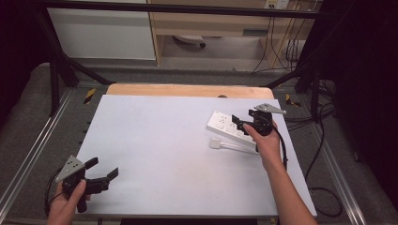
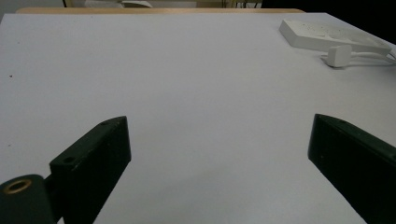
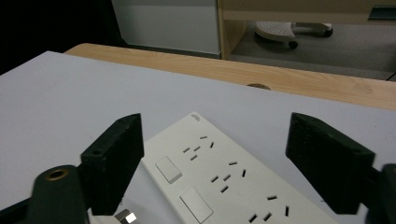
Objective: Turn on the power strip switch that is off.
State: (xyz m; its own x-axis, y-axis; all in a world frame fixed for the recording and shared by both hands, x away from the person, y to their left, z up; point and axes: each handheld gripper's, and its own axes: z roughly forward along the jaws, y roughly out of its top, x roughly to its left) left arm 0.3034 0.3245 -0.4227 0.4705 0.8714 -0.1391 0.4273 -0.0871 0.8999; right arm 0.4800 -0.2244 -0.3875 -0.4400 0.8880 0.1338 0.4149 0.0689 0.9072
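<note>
Down at the near left corner of the tabletop [image 1: 178, 159], the left gripper [image 1: 101, 171] rests in the person's left hand [image 1: 65, 206] with its fingers [image 2: 91, 158] spread wide and nothing between them; the left gripper view looks across bare white surface toward the far right.

Further right, near the right edge, lies the white power strip [image 1: 227, 125], set at an angle, with a white plug [image 1: 215, 143] just in front of it on a white cord [image 1: 237, 147] that runs back toward the strip. The right gripper [image 1: 245, 121] hovers right over the strip's right part, held by the right hand [image 1: 267, 143]; its fingers [image 3: 114, 163] are parted, one to each side of the strip's body, not yet closed on it.

The strip looks like a rigid plastic bar, light but long, with a smooth and probably slippery face; I would judge it best taken across its narrow width, on the side walls, clear of the rocker switches [image 3: 168, 169]. Gripped near one end it may swing, and the stiff cord could tug it. The plug is small, hard and easy to pinch by its flat sides.

A small mark sits printed at the strip's far end [image 3: 195, 118], too fine to read.
</note>
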